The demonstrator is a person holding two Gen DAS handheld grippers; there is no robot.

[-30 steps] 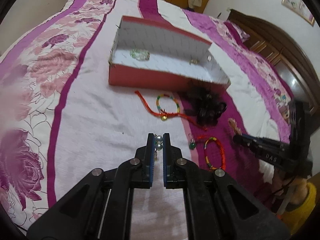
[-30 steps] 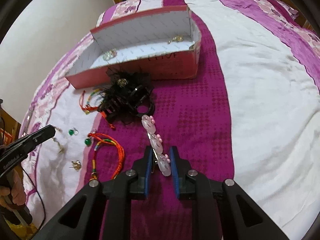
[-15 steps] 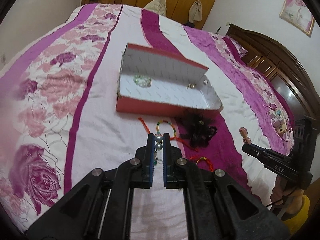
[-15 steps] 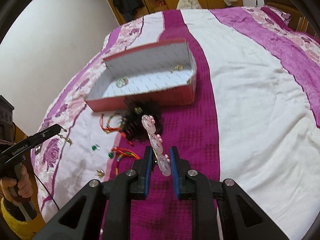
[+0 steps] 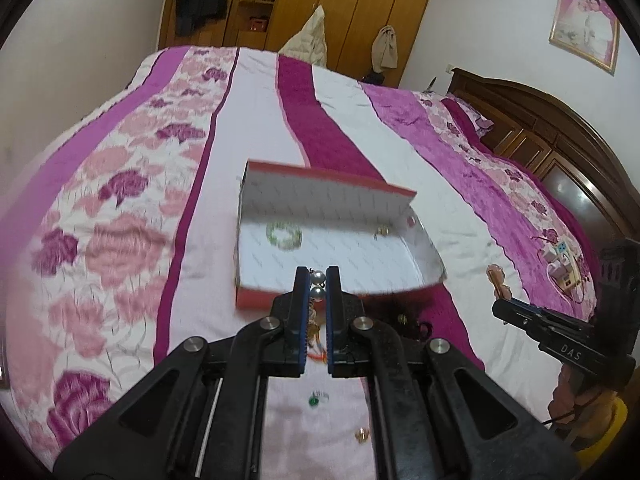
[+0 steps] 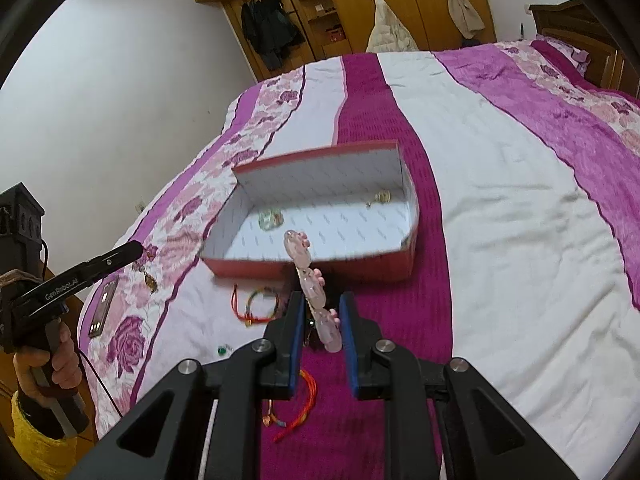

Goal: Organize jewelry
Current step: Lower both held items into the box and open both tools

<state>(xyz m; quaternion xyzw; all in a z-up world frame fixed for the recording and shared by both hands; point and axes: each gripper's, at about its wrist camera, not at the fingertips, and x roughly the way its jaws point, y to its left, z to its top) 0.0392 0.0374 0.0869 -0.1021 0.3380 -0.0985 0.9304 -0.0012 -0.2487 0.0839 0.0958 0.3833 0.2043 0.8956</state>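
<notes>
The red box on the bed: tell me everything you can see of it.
The red box is a shallow, open-topped cardboard tray, red outside and white with a faint printed pattern inside. Its far wall stands taller than the others. It rests flat on the bedspread, across a magenta stripe. Inside lie a green bracelet towards one end and a small gold piece towards the other. Neither gripper touches it.

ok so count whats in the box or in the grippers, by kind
Bracelets: 1, the green bead bracelet in the box
Earrings: 2, the gold earring in the box, the pearl earring in the left gripper
Hair clips: 1, the pink hair clip in the right gripper
Total: 4
</notes>
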